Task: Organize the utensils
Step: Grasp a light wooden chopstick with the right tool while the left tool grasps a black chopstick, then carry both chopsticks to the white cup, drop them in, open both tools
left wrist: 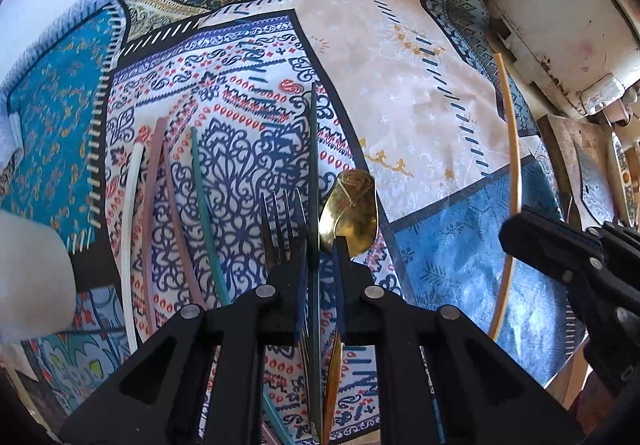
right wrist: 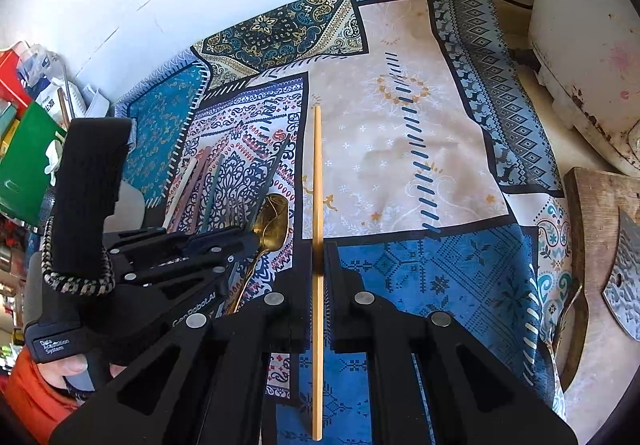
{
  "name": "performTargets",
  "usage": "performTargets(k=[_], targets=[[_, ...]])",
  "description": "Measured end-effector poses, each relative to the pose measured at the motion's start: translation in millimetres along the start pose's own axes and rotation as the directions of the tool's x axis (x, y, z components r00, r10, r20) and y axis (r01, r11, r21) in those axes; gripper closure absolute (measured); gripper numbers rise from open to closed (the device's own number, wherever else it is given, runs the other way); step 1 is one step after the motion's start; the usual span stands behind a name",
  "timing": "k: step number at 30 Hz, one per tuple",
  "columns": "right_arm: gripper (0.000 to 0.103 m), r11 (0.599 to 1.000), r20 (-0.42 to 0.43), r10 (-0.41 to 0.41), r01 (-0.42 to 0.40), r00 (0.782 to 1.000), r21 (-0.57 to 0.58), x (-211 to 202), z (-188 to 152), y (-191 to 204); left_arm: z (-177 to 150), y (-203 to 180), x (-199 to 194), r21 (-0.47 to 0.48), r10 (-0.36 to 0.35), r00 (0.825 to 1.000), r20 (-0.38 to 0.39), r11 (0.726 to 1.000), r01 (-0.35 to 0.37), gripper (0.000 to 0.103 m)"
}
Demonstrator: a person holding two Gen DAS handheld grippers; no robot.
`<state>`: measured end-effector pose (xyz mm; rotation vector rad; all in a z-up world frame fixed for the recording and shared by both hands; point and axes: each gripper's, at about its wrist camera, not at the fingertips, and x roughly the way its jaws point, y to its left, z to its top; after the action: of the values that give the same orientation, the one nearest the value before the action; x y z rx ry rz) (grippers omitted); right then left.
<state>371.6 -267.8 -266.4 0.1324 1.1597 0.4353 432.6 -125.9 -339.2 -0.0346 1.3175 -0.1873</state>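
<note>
My left gripper (left wrist: 320,245) is shut on a dark green chopstick (left wrist: 313,149) that points away over the patterned cloth (left wrist: 420,85). Under it lie a dark fork (left wrist: 280,221) and a gold spoon (left wrist: 352,213). To the left lie white (left wrist: 130,221), pink (left wrist: 151,205) and teal (left wrist: 206,213) chopsticks. My right gripper (right wrist: 320,249) is shut on a tan wooden chopstick (right wrist: 317,173), held lengthwise; it also shows in the left wrist view (left wrist: 514,165). The left gripper (right wrist: 240,235) shows left of it, over the spoon (right wrist: 272,221).
A white appliance (right wrist: 580,45) stands at the right edge of the table. A wooden board (right wrist: 600,245) with a cleaver (right wrist: 624,285) lies beside it. Boxes and packets (right wrist: 24,125) sit at the far left. A white object (left wrist: 28,277) is at the left.
</note>
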Motion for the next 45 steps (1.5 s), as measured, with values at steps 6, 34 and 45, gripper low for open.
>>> performTargets(k=[6, 34, 45], targets=[[0.098, 1.0, 0.021, 0.002, -0.002, 1.0, 0.0, -8.7, 0.2, 1.7, 4.1, 1.0, 5.1, 0.022, 0.009, 1.0, -0.004, 1.0, -0.009, 0.099], [0.098, 0.999, 0.159, 0.0, 0.007, 0.987, -0.046, -61.4, 13.1, 37.1, -33.5, 14.2, -115.6, -0.04, -0.046, 0.965, 0.258, 0.998, 0.058, 0.1], [0.098, 0.997, 0.223, 0.006, 0.011, 0.975, -0.077, -85.8, 18.0, 58.3, -46.4, 24.0, -167.1, -0.038, -0.031, 0.925, 0.379, 0.998, 0.049, 0.1]])
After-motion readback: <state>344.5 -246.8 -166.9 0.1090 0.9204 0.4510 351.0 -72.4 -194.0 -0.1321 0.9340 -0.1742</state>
